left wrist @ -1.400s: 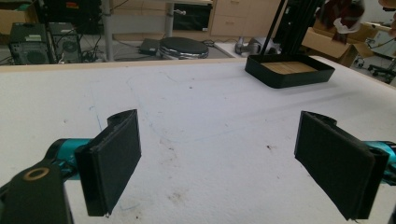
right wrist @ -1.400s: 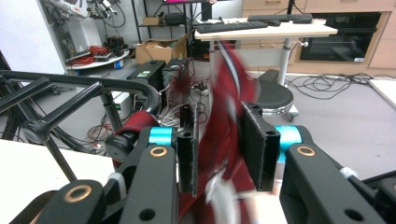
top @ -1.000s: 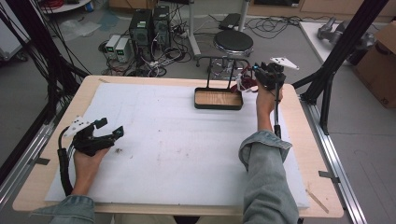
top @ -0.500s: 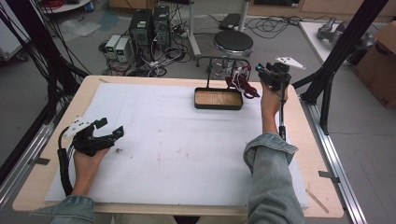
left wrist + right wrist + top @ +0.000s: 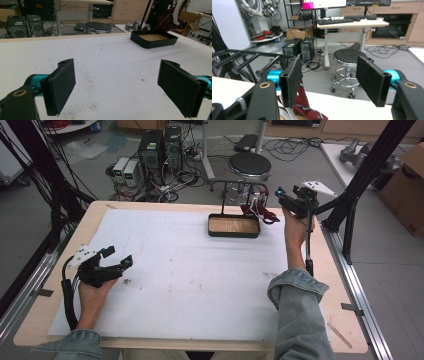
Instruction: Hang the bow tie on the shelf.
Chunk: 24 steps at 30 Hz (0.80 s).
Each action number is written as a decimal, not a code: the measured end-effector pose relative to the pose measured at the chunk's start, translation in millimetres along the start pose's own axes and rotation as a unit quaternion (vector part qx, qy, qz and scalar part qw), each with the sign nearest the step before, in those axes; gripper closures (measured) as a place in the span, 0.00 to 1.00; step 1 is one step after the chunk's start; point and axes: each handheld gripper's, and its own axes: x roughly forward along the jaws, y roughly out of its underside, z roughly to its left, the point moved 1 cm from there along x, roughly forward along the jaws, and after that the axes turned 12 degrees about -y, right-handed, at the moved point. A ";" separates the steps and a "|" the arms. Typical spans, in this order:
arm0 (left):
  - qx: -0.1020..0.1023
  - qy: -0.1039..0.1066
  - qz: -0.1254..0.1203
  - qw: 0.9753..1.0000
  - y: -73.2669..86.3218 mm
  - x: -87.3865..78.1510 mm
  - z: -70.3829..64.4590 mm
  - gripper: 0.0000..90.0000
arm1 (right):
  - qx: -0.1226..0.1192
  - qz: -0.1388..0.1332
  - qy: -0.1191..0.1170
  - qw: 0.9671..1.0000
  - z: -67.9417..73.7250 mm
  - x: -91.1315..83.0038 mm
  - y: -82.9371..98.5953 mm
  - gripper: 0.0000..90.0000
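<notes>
A black tray (image 5: 233, 234) with a bare wooden bottom stands near the table's far edge, right of centre, and shows again as the tray (image 5: 150, 45) in the left gripper view. A red-and-white striped strap bundle (image 5: 260, 211) lies at its far right corner. My right gripper (image 5: 283, 197) is held up above the far right of the table, open, just right of the bundle. In the right gripper view the strap (image 5: 302, 105) shows below the left jaw of the open right gripper (image 5: 329, 77); whether they touch I cannot tell. My left gripper (image 5: 119, 257) rests open at the near left, nothing between the jaws of the left gripper (image 5: 117, 75).
A white mat (image 5: 200, 270) with small dark specks covers the wooden table. Beyond the far edge stand a round stool (image 5: 249, 166) and computer towers (image 5: 160, 145) amid cables. Black frame struts (image 5: 360, 185) rise at the right, with a cardboard box (image 5: 407, 175) behind them.
My right gripper has shifted a little to the right and farther from the tray. The left hand and its gripper have stayed put.
</notes>
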 end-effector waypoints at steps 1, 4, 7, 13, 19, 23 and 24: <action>0.000 0.000 0.000 1.000 0.1 0.1 -0.1 0.17 | 0.000 0.003 0.000 1.000 0.1 -2.4 0.8 0.37; 0.000 0.000 0.002 1.000 0.3 0.3 -0.8 0.17 | 0.011 0.011 -0.003 1.000 -2.2 -8.9 1.5 0.32; 0.002 -0.001 0.002 1.000 0.3 0.3 -0.9 0.17 | 0.018 0.009 -0.011 1.000 -2.6 -15.9 -1.3 0.28; 0.008 -0.003 0.003 1.000 0.6 0.2 -1.8 0.17 | -0.007 -0.016 -0.014 1.000 9.9 -30.0 -3.2 0.19; 0.009 -0.001 0.003 1.000 0.9 0.8 -3.8 0.17 | -0.005 0.015 -0.045 0.999 20.2 -40.5 -4.6 0.13; 0.009 -0.002 0.002 1.000 0.6 0.1 -3.9 0.17 | -0.032 -0.005 -0.053 0.998 32.8 -50.7 -3.3 0.13; 0.009 -0.001 0.003 1.000 0.6 0.0 -3.7 0.17 | -0.032 -0.005 -0.053 0.998 32.8 -50.7 -3.3 0.13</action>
